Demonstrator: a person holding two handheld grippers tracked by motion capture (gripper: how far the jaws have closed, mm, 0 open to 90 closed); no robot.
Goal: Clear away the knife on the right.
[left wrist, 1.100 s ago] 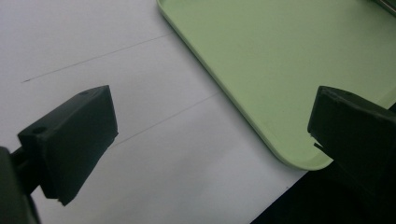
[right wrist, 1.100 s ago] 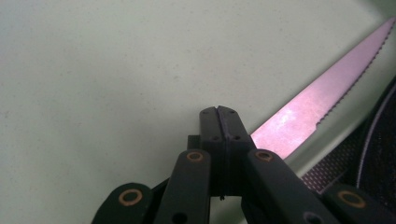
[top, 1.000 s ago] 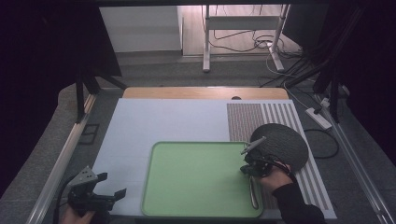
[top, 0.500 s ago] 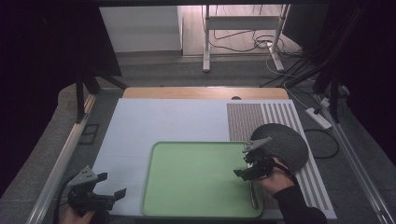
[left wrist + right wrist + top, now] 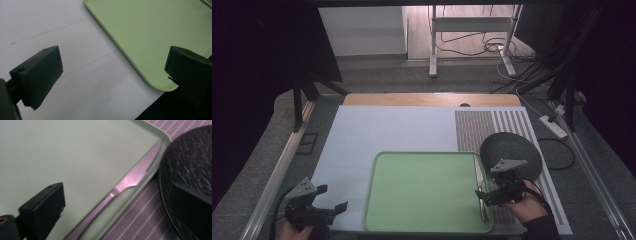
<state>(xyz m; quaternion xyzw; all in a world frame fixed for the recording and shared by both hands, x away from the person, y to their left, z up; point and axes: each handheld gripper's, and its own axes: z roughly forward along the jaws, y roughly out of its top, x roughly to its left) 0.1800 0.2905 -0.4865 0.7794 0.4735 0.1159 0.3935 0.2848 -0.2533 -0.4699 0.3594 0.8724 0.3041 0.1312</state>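
A silver knife [image 5: 479,181] lies along the right edge of the green tray [image 5: 422,192], its blade pointing away from me. My right gripper [image 5: 484,196] hovers over the knife's handle end. Its jaws have just been opening and stand wide. In the right gripper view the knife [image 5: 135,178] rests on the tray's rim [image 5: 152,137], and the pads of my right gripper [image 5: 117,195] are off it. My left gripper [image 5: 333,197] rests open and empty at the near left, beside the tray's corner [image 5: 150,37] in the left gripper view, jaws [image 5: 115,60] apart.
A dark round plate [image 5: 512,150] sits on the striped mat [image 5: 482,127], right of the tray and close to the right hand. A pale blue mat [image 5: 377,130] covers the table. A wooden strip [image 5: 427,99] runs along the far edge.
My right gripper has opened and let go of the knife, then drawn back to the right and toward me. The knife now lies on the tray's right edge. My left gripper has not moved.
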